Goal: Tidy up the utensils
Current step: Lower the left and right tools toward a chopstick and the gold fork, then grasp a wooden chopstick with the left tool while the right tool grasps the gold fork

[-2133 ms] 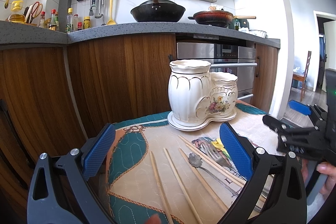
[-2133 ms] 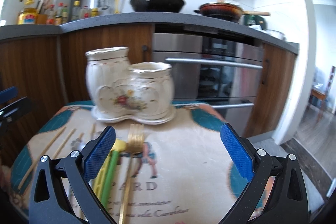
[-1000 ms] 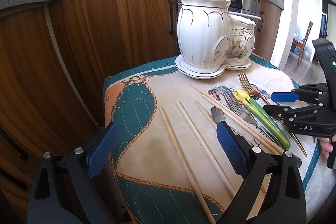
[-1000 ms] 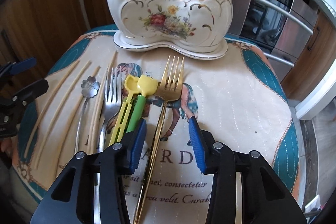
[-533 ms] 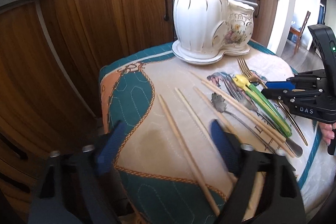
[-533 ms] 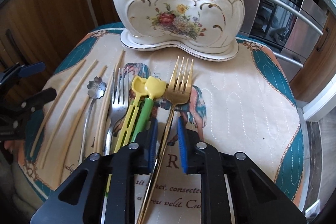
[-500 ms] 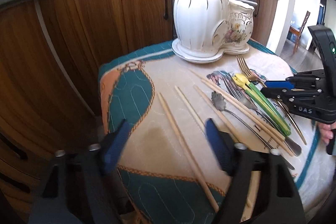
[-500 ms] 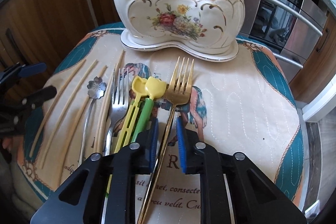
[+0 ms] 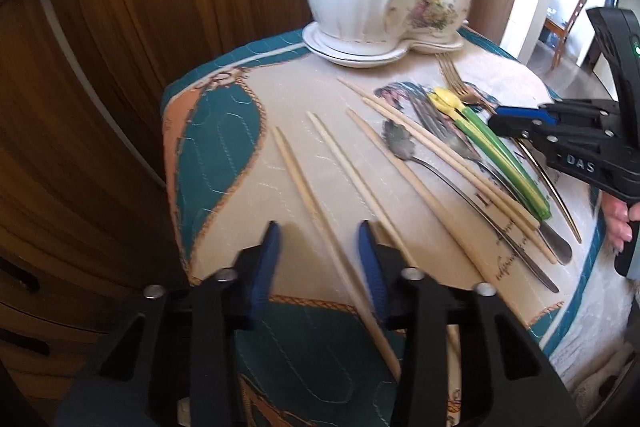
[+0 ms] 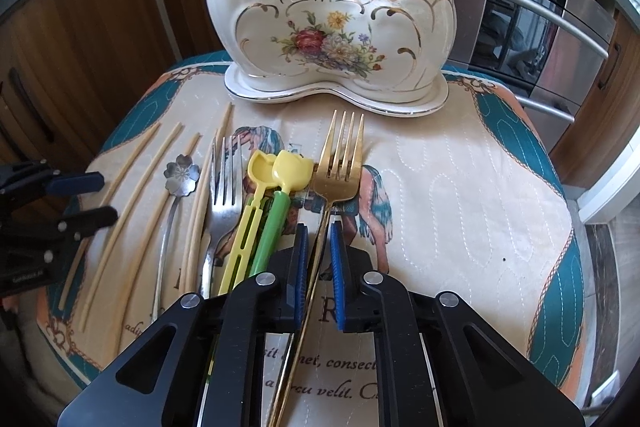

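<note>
Both claws have narrowed since a second ago, when their blue pads were standing wide apart. At the near edge of the desk [image 10: 460,195], the right claw [image 10: 318,273] is closing around the slim handle of the gold fork [image 10: 340,163], its pads just beside the stem with a sliver of gap on each side. Over at the left edge, the left claw [image 9: 320,267] is sitting partly open, straddling one wooden chopstick [image 9: 320,211] without touching it. Lying between them are more chopsticks, a flower-headed spoon [image 10: 182,173], a silver fork [image 10: 224,183] and two plastic scoops, yellow [image 10: 260,167] and green-handled [image 10: 290,169]. Farther back, by the far edge, the floral ceramic holder [image 10: 332,23] is standing upright on its saucer.
</note>
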Demonstrator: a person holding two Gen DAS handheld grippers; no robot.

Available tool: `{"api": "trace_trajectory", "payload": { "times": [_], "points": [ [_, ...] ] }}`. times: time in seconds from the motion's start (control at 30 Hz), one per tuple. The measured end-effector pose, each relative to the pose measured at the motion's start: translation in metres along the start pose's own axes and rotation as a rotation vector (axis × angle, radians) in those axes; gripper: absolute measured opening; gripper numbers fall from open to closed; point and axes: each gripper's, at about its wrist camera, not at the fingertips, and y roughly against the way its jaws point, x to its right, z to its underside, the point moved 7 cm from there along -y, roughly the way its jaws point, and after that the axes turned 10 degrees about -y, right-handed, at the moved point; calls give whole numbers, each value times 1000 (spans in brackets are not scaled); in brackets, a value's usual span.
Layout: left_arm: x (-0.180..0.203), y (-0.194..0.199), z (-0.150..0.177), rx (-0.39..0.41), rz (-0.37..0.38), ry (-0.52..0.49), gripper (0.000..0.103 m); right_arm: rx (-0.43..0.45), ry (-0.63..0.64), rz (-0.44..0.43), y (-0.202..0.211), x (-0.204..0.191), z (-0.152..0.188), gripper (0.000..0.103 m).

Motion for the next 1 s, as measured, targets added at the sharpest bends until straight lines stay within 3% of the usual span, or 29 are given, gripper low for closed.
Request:
{"api": "trace_trajectory", "payload": {
  "times": [0.1, 0.27, 0.53, 0.67, 1.0],
  "points": [
    [-1, 0, -1, 5, -9, -2, 13, 8, -8, -2, 0, 1, 0, 10],
    [-2, -1, -2, 19, -5, 7, 5, 20, -49, -26, 3, 5, 1, 7],
    [-3, 9, -7, 90, -3, 38, 5, 101, -92, -66, 23, 11, 4, 7],
    [-7, 27, -17, 175, 9, 64, 5, 171, -104, -101, 40, 12, 1, 7],
    [-4, 77, -44, 394, 64, 84, 5, 456, -48, -118, 97, 7, -16, 7]
  ]
}}
